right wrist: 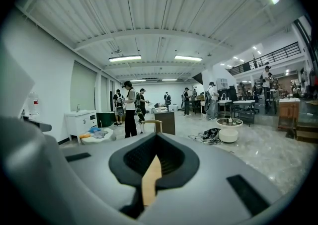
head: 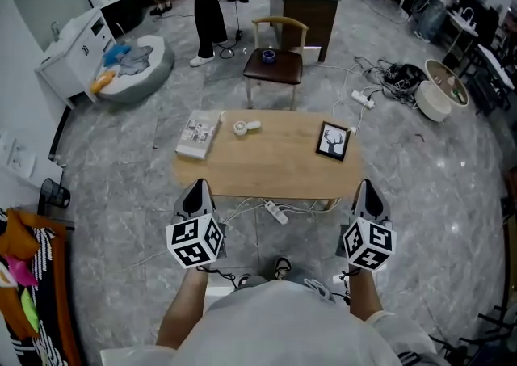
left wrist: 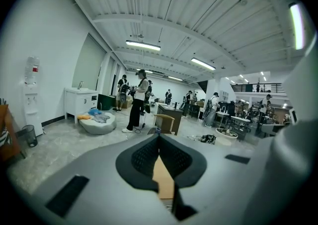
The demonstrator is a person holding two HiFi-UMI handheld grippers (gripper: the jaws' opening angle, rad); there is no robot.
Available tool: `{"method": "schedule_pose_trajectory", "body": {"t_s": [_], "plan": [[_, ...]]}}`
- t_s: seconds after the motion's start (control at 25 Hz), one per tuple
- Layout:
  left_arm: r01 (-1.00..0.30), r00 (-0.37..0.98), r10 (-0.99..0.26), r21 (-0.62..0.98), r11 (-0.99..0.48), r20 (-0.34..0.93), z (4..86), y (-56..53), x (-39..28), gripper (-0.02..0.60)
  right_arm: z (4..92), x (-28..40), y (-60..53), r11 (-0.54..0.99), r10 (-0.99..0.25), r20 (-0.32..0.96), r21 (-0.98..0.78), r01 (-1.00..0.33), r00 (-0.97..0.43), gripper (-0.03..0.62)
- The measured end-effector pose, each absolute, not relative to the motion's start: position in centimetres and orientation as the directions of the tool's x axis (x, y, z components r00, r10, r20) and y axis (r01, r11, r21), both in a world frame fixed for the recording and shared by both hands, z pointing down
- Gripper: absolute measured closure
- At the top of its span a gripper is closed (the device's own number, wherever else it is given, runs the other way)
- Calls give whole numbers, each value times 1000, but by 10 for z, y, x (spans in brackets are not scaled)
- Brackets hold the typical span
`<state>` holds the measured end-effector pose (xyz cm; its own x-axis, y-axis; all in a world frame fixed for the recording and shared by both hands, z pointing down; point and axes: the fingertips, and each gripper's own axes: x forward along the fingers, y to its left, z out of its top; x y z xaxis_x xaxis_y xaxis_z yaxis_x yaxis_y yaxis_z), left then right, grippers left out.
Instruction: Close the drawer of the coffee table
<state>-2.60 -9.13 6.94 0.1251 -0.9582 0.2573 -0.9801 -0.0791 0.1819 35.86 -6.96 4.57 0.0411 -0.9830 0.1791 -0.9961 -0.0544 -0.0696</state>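
The coffee table [head: 275, 164] has a light wooden top and stands in front of me in the head view. Its drawer does not show in any view. My left gripper [head: 199, 187] is shut and empty, with its tips just short of the table's near left corner. My right gripper [head: 367, 187] is also shut and empty, by the near right corner. In the left gripper view the closed jaws of the left gripper [left wrist: 159, 137] frame a sliver of the wooden top [left wrist: 164, 179]. The right gripper [right wrist: 158, 137] shows the same over the wooden top [right wrist: 150, 182].
On the table lie a magazine [head: 199, 134], a white tape roll [head: 245, 126] and a framed deer picture [head: 333, 141]. A power strip [head: 275, 212] with cables lies on the floor below. A chair [head: 275, 61] stands behind the table, and a person [head: 208, 1] stands further back.
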Motion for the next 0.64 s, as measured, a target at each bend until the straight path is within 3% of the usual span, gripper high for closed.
{"method": "schedule_pose_trajectory", "body": {"t_s": [0.64], "plan": [[-976, 156, -951, 191, -106, 268, 75, -97, -13, 586, 44, 361, -67, -80, -981, 181, -76, -994, 66, 594]]}}
